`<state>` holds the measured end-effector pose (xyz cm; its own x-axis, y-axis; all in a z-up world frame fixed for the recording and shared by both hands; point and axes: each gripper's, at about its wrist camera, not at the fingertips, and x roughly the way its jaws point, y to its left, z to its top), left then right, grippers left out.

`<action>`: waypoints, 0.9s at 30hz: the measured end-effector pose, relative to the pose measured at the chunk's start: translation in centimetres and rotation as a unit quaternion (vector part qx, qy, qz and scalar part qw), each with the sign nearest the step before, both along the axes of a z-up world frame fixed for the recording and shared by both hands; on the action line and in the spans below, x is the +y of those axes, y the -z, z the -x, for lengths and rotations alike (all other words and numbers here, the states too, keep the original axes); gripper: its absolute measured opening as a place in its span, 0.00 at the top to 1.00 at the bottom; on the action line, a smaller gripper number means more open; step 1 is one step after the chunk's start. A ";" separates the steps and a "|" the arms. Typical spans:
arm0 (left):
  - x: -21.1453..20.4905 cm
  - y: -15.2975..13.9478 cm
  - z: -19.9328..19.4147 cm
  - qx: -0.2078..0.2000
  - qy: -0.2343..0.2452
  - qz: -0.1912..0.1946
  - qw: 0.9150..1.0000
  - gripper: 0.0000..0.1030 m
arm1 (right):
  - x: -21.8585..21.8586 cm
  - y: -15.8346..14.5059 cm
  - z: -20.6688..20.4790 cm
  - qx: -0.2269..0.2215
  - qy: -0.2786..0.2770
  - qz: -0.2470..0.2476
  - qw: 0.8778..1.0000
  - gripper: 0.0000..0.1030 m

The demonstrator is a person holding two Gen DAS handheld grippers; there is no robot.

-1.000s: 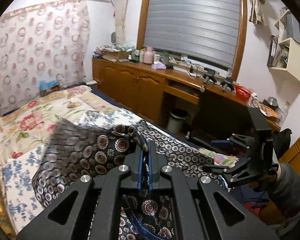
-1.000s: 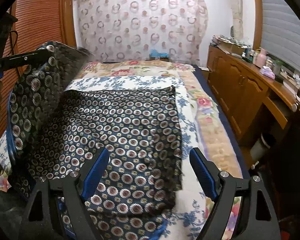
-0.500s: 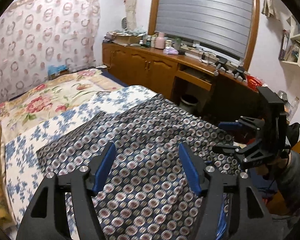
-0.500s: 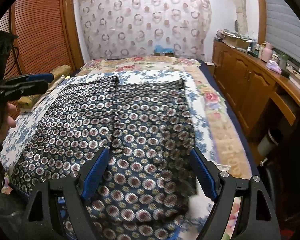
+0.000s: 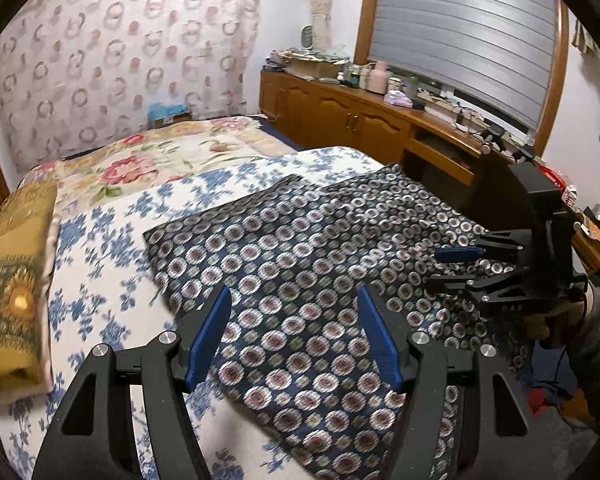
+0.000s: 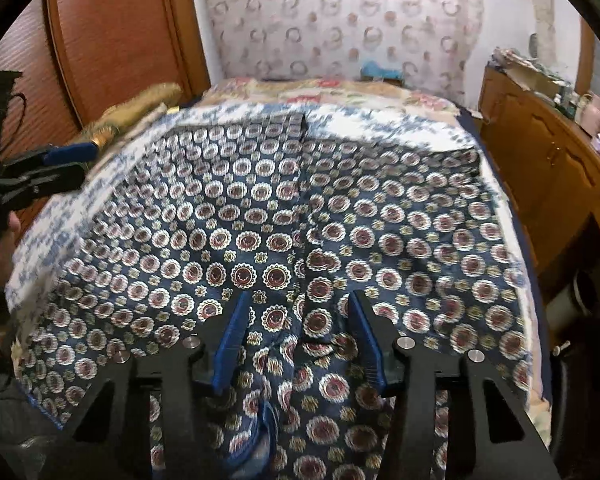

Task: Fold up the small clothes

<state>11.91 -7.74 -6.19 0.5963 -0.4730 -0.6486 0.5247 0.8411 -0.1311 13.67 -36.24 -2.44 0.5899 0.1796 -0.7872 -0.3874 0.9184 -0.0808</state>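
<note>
Shorts [image 6: 284,220] flat on bed; left hand-held gripper [image 5: 294,336] & right hand-held gripper [image 6: 296,336] both agape, empty.

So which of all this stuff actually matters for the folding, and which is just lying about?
Part of the job:
patterned shorts, spread flat
left claw, open
right claw, open
bed they lie on

Just lying about:
yellow cushion
pink bottle
wooden cabinets
wastebasket

Navy garment [image 5: 300,264] with red-and-white medallions — beside it a white bedsheet [image 5: 100,248] with blue flowers; gold cushion [image 5: 12,280].
</note>
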 end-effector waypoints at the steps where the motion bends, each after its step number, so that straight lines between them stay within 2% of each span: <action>1: 0.2 0.2 0.0 0.001 -0.002 0.000 1.000 0.36 | 0.1 0.2 -0.5 0.006 -0.001 0.005 1.000 0.51; 4: 0.8 0.8 0.1 0.007 -0.009 0.004 1.000 0.36 | 0.4 0.6 -1.2 0.011 -0.007 0.010 1.000 0.56; 6: 1.1 1.2 0.0 0.012 -0.012 0.007 1.000 0.36 | 0.7 0.5 -1.3 0.012 -0.014 0.012 1.000 0.74; 8: 1.2 1.4 0.0 0.015 -0.014 0.007 1.000 0.36 | 1.3 1.0 -1.3 0.007 -0.019 0.019 1.000 0.87; 11: 1.4 1.7 0.0 0.016 -0.016 0.007 1.000 0.36 | 1.3 0.9 -0.6 -0.002 -0.019 0.006 1.000 0.94; 15: 1.5 2.0 -0.1 0.019 -0.018 0.010 1.000 0.36 | 0.3 -0.5 0.9 -0.039 -0.015 -0.019 0.999 0.96; 20: 1.6 2.2 0.0 0.022 -0.017 0.011 1.000 0.35 | -0.7 -2.6 3.3 -0.087 -0.007 -0.016 0.996 0.96; 27: 1.1 2.4 0.1 0.025 -0.013 0.009 1.000 0.35 | -4.6 -3.9 5.9 -0.104 0.034 -0.007 0.994 0.96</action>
<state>11.84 -6.64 -8.56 0.5748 -0.4705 -0.6695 0.4954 0.8513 -0.1729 7.81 -40.89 1.47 0.7512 0.1449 -0.6440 -0.3015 0.9432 -0.1394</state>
